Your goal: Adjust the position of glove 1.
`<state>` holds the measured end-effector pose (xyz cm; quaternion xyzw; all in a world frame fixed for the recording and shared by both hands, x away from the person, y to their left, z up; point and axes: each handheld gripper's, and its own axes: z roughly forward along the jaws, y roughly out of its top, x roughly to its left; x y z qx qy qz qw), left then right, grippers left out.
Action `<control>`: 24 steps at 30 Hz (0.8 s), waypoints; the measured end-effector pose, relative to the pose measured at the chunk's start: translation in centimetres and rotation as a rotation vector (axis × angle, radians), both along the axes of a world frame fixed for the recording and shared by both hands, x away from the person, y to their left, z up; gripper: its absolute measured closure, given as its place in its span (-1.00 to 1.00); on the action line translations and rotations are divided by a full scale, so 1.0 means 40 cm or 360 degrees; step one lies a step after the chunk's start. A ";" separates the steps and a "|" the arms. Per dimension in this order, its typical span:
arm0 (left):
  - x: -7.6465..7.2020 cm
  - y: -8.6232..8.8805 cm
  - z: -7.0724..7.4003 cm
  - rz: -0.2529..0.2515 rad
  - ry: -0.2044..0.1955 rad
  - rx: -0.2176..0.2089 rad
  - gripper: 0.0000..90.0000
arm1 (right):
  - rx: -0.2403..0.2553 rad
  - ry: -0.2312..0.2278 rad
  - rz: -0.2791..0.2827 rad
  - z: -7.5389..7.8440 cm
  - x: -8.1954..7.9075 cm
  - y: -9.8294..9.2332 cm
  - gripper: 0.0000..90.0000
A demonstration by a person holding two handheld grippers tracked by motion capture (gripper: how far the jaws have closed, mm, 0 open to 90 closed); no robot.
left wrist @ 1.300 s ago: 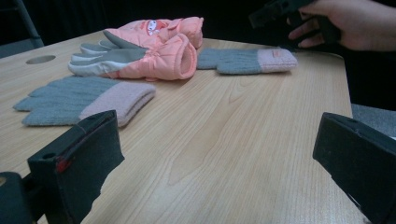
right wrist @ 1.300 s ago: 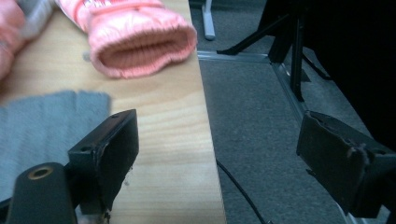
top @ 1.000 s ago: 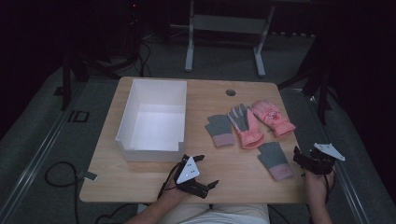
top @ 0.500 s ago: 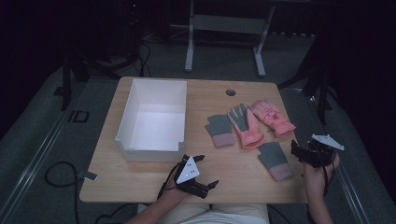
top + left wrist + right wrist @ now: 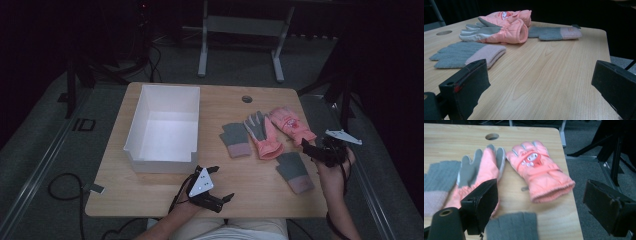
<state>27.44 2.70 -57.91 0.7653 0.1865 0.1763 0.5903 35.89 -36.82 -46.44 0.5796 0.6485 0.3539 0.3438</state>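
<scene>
I am looking at the pink padded glove with the cartoon face (image 5: 537, 172), which is lying flat and face-up near the table's right edge, its fingers pointing away from me and its ribbed cuff facing toward me. Its pink mate (image 5: 477, 173) is lying just beside it on the left, grey palm up, fingertips white, the two nearly touching.

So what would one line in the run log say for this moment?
left gripper: open, low at near table edge | right gripper: open, by pink cartoon glove | four gloves on table | white bin: nothing visible inside
</scene>
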 end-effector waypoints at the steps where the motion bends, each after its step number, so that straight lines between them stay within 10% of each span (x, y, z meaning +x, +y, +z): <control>1: 0.000 0.000 0.000 0.0000 0.0000 0.0001 -0.98 | 0.0010 -0.0010 0.0009 0.007 0.004 0.005 -0.72; 24: 0.001 0.000 0.000 -0.0005 0.0001 0.0003 -0.98 | -0.0043 -0.0066 0.0265 0.094 0.090 0.158 -0.44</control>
